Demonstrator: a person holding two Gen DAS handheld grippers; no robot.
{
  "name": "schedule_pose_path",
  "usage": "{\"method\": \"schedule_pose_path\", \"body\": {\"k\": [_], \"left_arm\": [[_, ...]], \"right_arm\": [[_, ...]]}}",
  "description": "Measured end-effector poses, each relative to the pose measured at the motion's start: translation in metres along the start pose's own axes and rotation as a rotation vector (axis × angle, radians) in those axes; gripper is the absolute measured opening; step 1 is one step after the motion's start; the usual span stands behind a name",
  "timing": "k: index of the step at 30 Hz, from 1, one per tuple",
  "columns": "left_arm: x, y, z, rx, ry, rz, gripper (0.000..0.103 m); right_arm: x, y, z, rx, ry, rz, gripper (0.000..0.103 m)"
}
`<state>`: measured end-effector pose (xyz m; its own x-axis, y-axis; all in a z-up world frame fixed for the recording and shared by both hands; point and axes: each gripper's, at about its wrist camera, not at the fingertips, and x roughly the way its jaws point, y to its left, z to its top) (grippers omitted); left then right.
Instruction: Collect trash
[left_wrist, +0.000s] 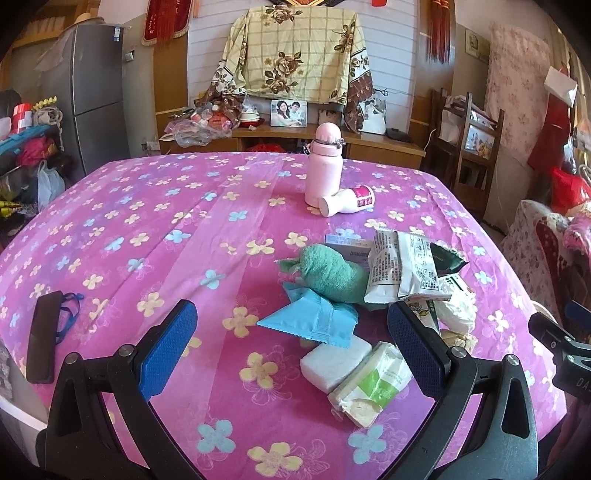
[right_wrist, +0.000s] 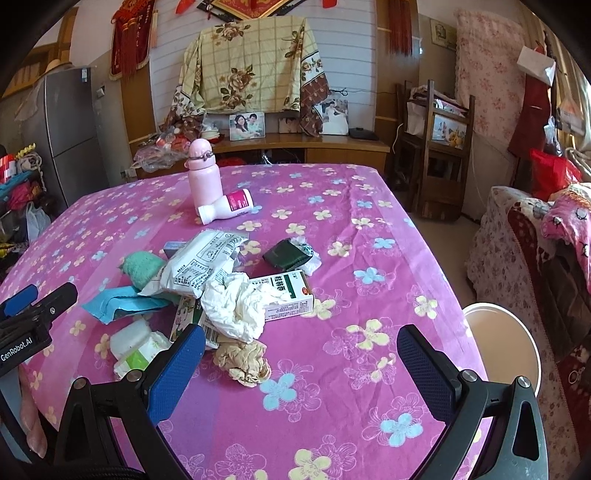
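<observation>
The near part of the table (right_wrist: 332, 424) is bare cloth, so a gripper can slide in there. The trash pile (right_wrist: 229, 291) sits in the middle, packed close. Behind it a pink bottle (right_wrist: 203, 177) stands touching a small white bottle (right_wrist: 227, 207) lying down. The far left side is open.

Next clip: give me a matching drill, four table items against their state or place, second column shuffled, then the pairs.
Items
1. pink flask
2. small white bottle
3. blue packet
4. tan paper wad

States
A. crumpled, nearest the right claw
B. lying on its side
C. standing upright
D. flat, ahead of the open left claw

Pairs: 1-C, 2-B, 3-D, 4-A
</observation>
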<state>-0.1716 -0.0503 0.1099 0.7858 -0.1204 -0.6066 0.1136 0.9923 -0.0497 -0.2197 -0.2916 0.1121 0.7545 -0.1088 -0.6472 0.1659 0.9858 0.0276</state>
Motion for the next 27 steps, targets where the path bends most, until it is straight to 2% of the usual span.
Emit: {"method": "schedule_pose_path", "body": {"k": [6,14,19,27], "left_arm": [[0.005,0.0,0.001,0.0,0.01,0.002,0.103],[0.016,-0.003,0.012,0.031,0.036,-0.007,0.103],[0.028,-0.006,0.029,0.036,0.083,-0.053,0.103],[0.055,-0.029,0.056,0.082,0.177,-0.138,0.103]], "right_arm": [[0.01,0.001,-0.003,-0.002,0.04,0.015,0.103],[0.026,0.0,-0.005,0.004,0.103,0.085,0.103],[0.039,-0.003,-0.002,-0.003,0.109,0.17,0.103],[0.076,-0.004,0.007,0.042,0.18,0.325,0.08]]}}
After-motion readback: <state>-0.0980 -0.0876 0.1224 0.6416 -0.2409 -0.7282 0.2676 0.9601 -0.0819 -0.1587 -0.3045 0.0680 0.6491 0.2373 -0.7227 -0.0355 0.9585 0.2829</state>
